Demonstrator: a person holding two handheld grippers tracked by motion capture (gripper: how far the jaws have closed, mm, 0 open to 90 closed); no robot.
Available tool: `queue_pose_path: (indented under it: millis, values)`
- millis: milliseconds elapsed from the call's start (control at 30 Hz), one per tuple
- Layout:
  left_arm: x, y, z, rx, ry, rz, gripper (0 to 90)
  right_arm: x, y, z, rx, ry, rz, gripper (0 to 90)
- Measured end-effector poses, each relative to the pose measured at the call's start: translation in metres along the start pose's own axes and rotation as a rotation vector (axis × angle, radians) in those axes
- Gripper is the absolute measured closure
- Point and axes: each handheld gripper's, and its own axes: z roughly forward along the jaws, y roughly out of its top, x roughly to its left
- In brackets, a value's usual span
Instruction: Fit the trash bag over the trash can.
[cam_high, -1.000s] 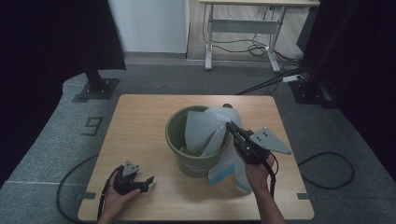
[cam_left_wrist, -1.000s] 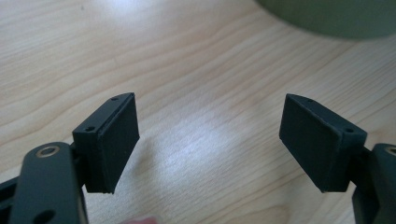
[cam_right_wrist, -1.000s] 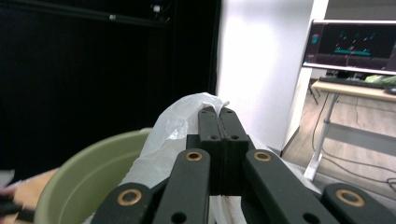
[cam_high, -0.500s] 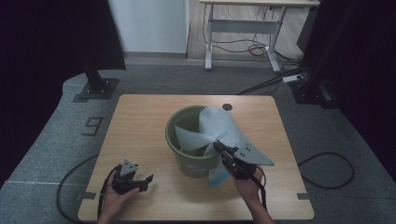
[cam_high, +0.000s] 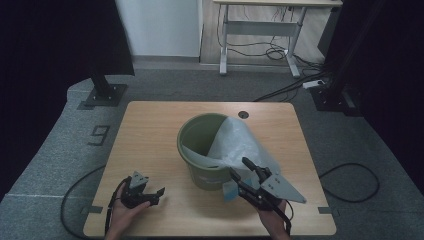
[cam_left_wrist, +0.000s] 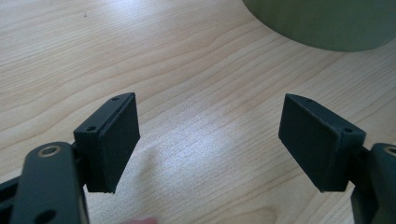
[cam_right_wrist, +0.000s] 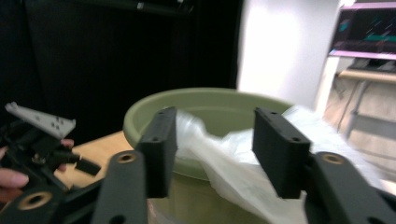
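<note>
A green bucket (cam_high: 202, 145) stands mid-table with a translucent plastic bag (cam_high: 240, 142) draped from inside it over its right rim. My right gripper (cam_high: 239, 167) sits at the bucket's near right side, pointing at it. Its jaws have just been opening and now stand open. In the right gripper view (cam_right_wrist: 215, 121) the bag (cam_right_wrist: 233, 154) and the bucket rim (cam_right_wrist: 205, 95) lie just beyond the gap, and the pads press on nothing. My left gripper (cam_high: 156, 196) rests open near the table's front left, with bare wood between its jaws (cam_left_wrist: 210, 126).
The wooden table (cam_high: 150, 130) has a small cable hole (cam_high: 243, 114) at the back. The bucket's base (cam_left_wrist: 327, 23) lies ahead and to the right of the left gripper. Black stands, a desk and floor cables surround the table.
The right gripper has come down and toward the table's near edge, and its jaws have opened off the bag. The bag now hangs over the bucket's right rim. The left gripper has stayed still.
</note>
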Motion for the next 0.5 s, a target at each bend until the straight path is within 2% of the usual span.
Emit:
queue_pose_path:
  millis: [67,133,200,233,300,400,433,500]
  values:
    - [0.000,0.000,0.001,0.001,-0.002,-0.002,20.4,-0.001,0.003,-0.012,-0.022,-0.027,0.006,39.4]
    - [-0.001,0.000,0.001,0.002,-0.003,-0.002,20.4,-0.004,0.005,-0.017,-0.020,-0.032,0.012,38.6]
    - [-0.001,0.000,0.001,0.003,-0.004,-0.003,20.4,-0.011,0.004,-0.025,0.005,-0.039,0.025,35.6]
    - [-0.001,0.000,0.001,0.004,-0.004,-0.002,20.4,-0.018,-0.001,-0.030,0.038,-0.053,0.034,34.1]
    - [-0.001,0.000,0.002,0.006,-0.004,-0.002,20.4,-0.020,-0.004,-0.032,0.052,-0.060,0.042,32.6]
    - [-0.002,-0.001,0.003,0.010,-0.004,0.000,20.4,-0.026,-0.018,-0.035,0.086,-0.089,0.077,28.7]
    - [-0.002,-0.001,0.004,0.012,-0.005,0.000,20.4,-0.029,-0.027,-0.034,0.103,-0.108,0.096,27.4]
    - [-0.003,-0.001,0.004,0.013,-0.003,0.001,20.4,-0.031,-0.032,-0.032,0.114,-0.117,0.105,27.3]
